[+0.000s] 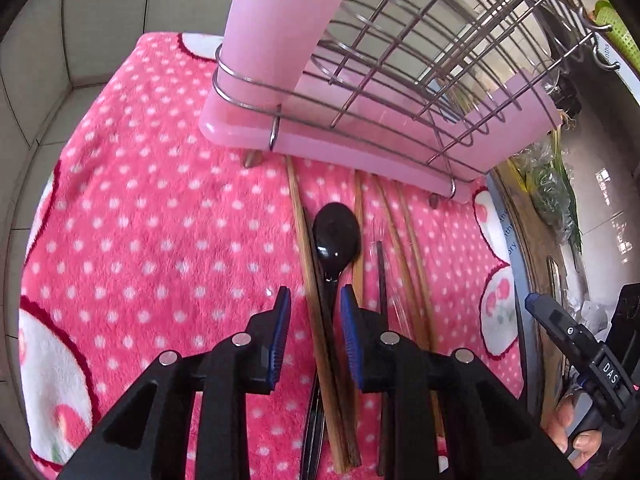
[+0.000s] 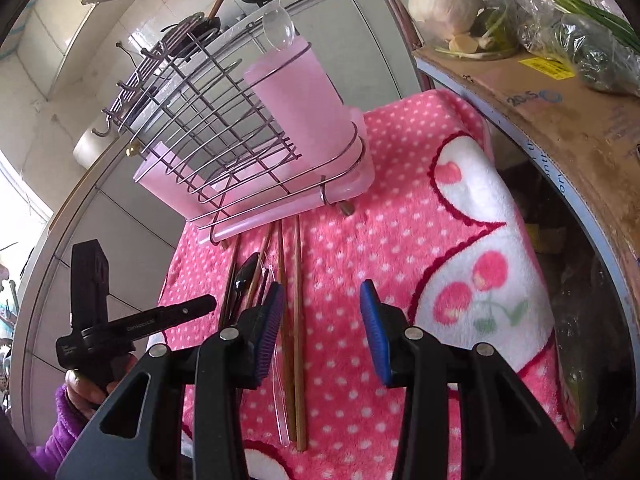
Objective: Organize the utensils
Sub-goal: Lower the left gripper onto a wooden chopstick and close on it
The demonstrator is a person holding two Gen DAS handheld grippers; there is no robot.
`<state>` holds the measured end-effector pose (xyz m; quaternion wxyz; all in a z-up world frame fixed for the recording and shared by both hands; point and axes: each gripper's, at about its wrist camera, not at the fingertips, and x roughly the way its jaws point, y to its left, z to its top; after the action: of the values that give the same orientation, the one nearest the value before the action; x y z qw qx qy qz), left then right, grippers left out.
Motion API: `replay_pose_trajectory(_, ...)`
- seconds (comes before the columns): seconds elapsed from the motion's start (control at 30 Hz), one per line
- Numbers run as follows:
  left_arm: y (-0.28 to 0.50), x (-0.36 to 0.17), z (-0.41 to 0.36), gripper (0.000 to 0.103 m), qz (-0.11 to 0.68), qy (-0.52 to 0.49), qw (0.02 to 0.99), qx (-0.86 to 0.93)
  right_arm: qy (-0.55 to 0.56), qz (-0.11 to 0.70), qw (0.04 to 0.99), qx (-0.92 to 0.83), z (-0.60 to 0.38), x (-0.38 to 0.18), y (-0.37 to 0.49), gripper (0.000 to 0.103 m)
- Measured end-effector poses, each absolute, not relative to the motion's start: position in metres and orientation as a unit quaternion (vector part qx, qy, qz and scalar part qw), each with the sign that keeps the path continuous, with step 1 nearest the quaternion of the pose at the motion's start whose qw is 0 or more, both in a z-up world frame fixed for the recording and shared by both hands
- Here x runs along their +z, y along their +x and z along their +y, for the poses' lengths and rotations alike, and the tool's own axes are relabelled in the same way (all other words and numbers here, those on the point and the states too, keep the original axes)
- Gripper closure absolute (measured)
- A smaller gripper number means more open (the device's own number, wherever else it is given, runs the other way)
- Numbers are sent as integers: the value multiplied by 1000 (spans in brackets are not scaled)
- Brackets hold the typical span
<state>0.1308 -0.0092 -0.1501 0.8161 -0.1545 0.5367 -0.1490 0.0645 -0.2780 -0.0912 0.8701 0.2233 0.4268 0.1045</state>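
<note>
A black spoon lies on the pink dotted cloth among several wooden chopsticks, in front of the wire utensil rack with its pink cup and pink tray. My left gripper is open, its blue pads on either side of the spoon's handle and a chopstick, not closed on them. In the right wrist view my right gripper is open and empty above the cloth, with chopsticks and a clear spoon between and below its fingers. The black spoon lies to its left.
A cardboard box with bagged greens and cabbage stands at the right edge of the cloth. A clear spoon stands in the pink cup. Tiled wall lies behind and left. The other gripper shows at each view's side.
</note>
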Motion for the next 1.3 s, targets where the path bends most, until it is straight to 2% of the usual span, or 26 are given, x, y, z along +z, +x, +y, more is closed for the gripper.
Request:
replay_pose_trajectory(0.13,132,-162,-12,81,546,-161,808,-149,230,433,865,106,-278,-96,68,62)
replay_pose_trajectory(0.27,134,-168,-14,97,546,-174,804,-159,227,438,862,114,-273,-99,70,62)
replay_pose_trajectory(0.6,119,-154,28,97,542,-199,805,-134,221,465,847,129,-253,-110,80,62)
replay_pose_trajectory(0.73,106,-146,43,96,531,-173,823,-104,202,477,846,126,-239,-116,90,63)
replay_pose_trajectory(0.8,102,-145,46,97,531,-158,827,-96,191,485,845,122,-229,-120,96,70)
replay_pose_trajectory(0.97,98,-153,47,97,541,-133,826,-83,167,511,835,120,-210,-136,105,75)
replay_pose_trajectory(1.3,104,-165,36,96,551,-128,821,-82,138,518,838,104,-195,-150,110,76)
